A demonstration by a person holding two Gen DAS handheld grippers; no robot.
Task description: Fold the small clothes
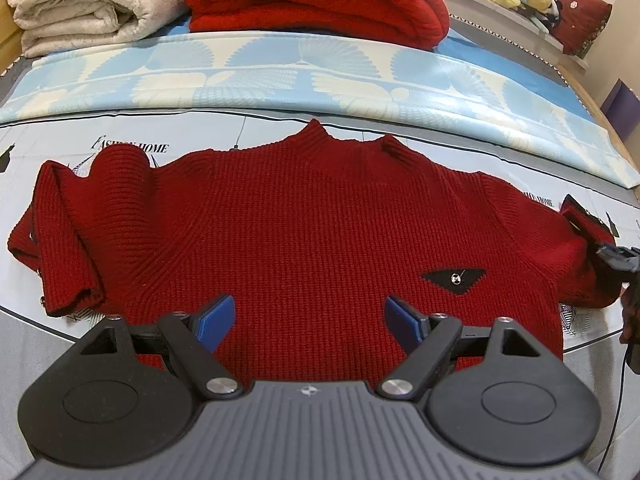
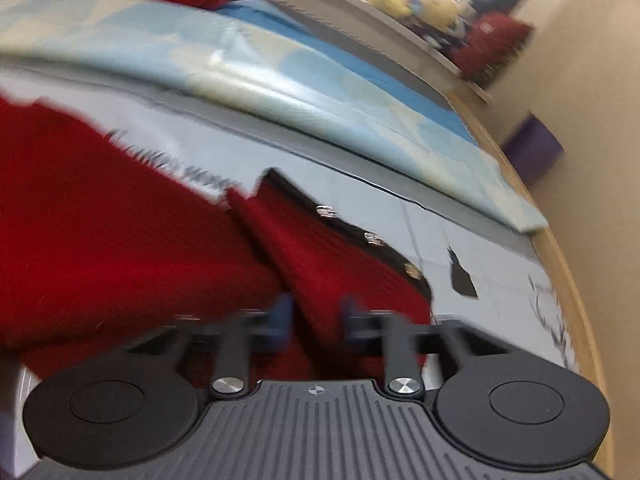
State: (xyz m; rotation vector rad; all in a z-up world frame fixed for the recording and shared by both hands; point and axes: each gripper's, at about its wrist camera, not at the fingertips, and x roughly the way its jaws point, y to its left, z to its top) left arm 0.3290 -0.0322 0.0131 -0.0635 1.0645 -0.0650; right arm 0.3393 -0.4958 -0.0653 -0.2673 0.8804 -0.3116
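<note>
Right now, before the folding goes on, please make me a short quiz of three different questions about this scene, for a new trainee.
1. True or false: the left claw is open above the lower part of the red sweater.
2. Which part of the sweater lies between the fingers of the right claw? A) the collar B) the sleeve with metal buttons C) the black patch
3. Fill in: behind the sweater, a folded red blanket lies next to a folded ____ blanket.

Key: 1 true; 2 B; 3 white.
</note>
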